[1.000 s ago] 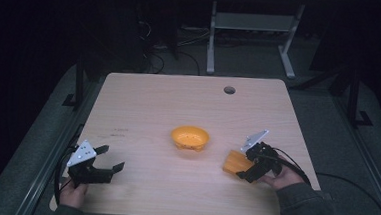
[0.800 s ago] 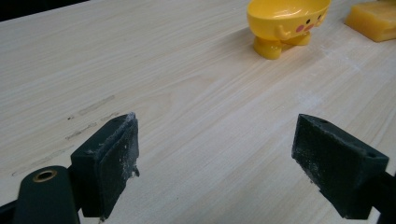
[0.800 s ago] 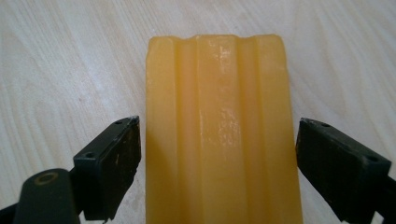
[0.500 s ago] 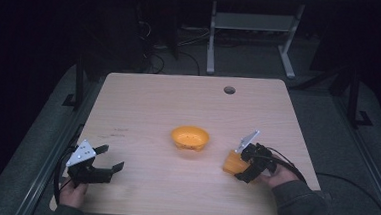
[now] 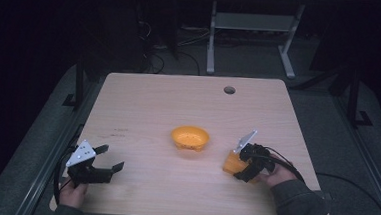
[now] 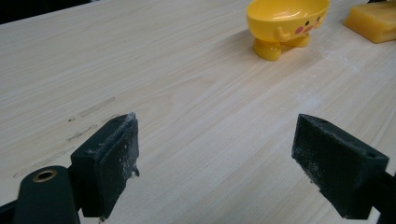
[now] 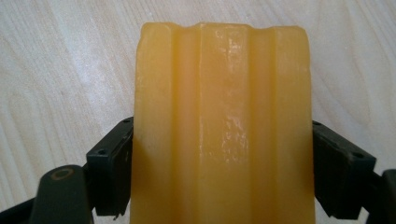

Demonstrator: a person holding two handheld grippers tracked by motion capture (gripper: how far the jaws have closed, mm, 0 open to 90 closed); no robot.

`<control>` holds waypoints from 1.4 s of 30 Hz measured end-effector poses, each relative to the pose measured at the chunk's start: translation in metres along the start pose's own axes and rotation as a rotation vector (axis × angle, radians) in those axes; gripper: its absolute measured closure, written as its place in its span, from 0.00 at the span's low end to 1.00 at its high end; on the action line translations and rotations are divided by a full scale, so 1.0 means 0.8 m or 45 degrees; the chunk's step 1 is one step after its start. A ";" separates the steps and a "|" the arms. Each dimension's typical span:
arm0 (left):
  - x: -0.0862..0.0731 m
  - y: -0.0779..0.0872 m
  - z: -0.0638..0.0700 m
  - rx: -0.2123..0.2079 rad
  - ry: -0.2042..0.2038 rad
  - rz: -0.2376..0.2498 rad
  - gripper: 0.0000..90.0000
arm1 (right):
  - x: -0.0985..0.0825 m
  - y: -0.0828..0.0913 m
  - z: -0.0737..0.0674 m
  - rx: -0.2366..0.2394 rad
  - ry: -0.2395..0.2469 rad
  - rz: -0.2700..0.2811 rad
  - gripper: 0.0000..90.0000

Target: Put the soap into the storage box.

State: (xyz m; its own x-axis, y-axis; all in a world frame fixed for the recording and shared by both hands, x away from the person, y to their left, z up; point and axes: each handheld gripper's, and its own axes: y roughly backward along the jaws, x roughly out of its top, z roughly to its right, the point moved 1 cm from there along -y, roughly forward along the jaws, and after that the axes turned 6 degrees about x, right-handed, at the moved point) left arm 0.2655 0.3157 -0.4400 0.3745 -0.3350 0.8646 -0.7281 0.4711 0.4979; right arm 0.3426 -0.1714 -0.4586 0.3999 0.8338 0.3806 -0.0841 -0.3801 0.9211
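A yellow-orange ridged block (image 7: 219, 116) sits between the jaws of my right gripper (image 7: 219, 172), which press on both of its sides. In the high view the block (image 5: 232, 162) rests low at the table's right side, with the right gripper (image 5: 237, 166) behind it in a person's hand. A yellow footed bowl (image 5: 190, 137) with a small face stands at the table's middle. My left gripper (image 5: 112, 157) is at the front left, open and holding nothing. From the left gripper (image 6: 219, 158) the bowl (image 6: 286, 23) and block (image 6: 373, 18) lie far ahead.
The light wooden table (image 5: 179, 102) has a round cable hole (image 5: 229, 90) near its far edge. A white metal desk frame (image 5: 253, 26) and cables stand on the dark floor behind it. A cable trails from the right gripper off the table's right edge.
The right gripper with the block has shifted a little to the left, toward the bowl, and tilted. The left gripper has stayed in place.
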 end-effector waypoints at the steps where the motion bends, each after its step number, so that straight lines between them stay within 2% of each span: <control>1: 0.000 0.000 0.000 -0.001 0.000 0.002 0.16 | 0.000 0.000 0.000 0.001 0.000 0.000 0.22; 9: 0.000 0.000 0.000 0.005 0.014 0.008 0.16 | 0.000 0.001 -0.001 -0.005 0.017 -0.004 0.23; 13: 0.000 0.000 -0.001 0.007 0.017 0.010 0.16 | 0.000 0.002 -0.001 0.013 0.003 -0.013 0.23; 22: 0.000 0.001 0.000 0.008 0.017 0.012 0.16 | 0.001 0.013 0.000 0.022 0.010 0.053 0.23; 25: 0.000 0.001 0.000 0.009 0.014 0.010 0.16 | 0.005 0.014 -0.002 0.016 0.021 0.035 0.23; 42: 0.000 0.002 -0.002 0.012 0.017 0.009 0.16 | 0.038 0.034 0.004 0.025 0.078 0.076 0.23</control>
State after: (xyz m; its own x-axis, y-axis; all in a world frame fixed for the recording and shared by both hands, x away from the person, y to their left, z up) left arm 0.2655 0.3177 -0.4389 0.3770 -0.3204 0.8690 -0.7361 0.4658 0.4911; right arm 0.3549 -0.1578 -0.4223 0.3378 0.8322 0.4396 -0.0879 -0.4371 0.8951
